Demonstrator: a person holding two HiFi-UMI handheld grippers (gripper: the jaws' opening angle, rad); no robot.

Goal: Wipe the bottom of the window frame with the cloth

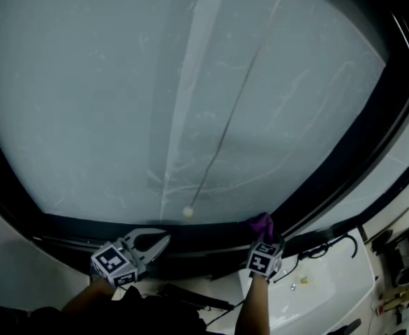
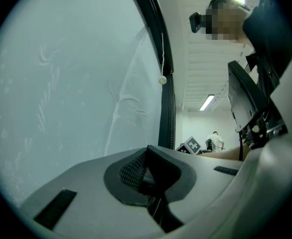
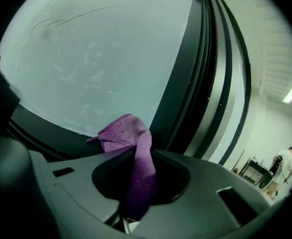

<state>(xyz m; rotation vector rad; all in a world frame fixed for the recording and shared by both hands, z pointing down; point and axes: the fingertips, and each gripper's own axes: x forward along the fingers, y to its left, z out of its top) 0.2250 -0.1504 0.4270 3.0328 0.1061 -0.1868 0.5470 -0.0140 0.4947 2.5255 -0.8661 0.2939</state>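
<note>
The purple cloth (image 1: 262, 223) is bunched against the dark bottom window frame (image 1: 190, 230), close to its right corner. My right gripper (image 1: 266, 241) is shut on the cloth. In the right gripper view the cloth (image 3: 127, 133) rises between the jaws and folds over onto the bottom frame (image 3: 46, 126), just under the frosted glass (image 3: 96, 54). My left gripper (image 1: 164, 241) hovers in front of the frame, to the left of the right one. In its own view the left gripper (image 2: 148, 156) has its jaws together with nothing between them.
A blind cord with a white bead (image 1: 188, 212) hangs down the glass between the two grippers. A white ledge (image 1: 330, 285) with a black hooked cable (image 1: 326, 244) lies at the lower right. The dark upright frame (image 3: 196, 93) stands just right of the cloth. A distant person (image 3: 284, 164) stands in the room.
</note>
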